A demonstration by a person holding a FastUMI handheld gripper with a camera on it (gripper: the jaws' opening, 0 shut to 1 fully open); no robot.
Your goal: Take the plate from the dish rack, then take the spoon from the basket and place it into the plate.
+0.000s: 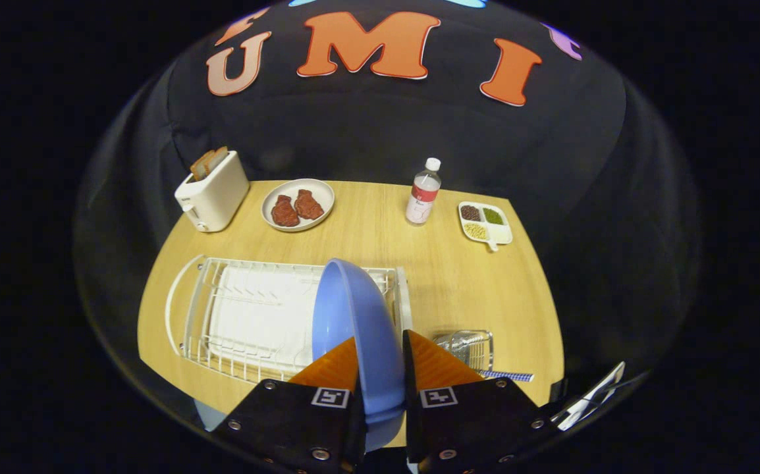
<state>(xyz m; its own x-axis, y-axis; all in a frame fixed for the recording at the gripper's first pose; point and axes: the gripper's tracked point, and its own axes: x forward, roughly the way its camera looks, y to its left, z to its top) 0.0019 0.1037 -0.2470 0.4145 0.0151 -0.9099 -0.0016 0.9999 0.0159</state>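
You've got the blue plate (357, 329) pinched on edge between the jaws of the gripper (380, 368), lifted above the dish rack (248, 316) near the table's front edge, so setting it down and fetching the spoon (508, 376) from the basket (469, 345) are left.

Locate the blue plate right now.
In the gripper view the blue plate stands on edge, clamped between the gripper fingers, above the white dish rack's right end, with the wire basket just to its right.
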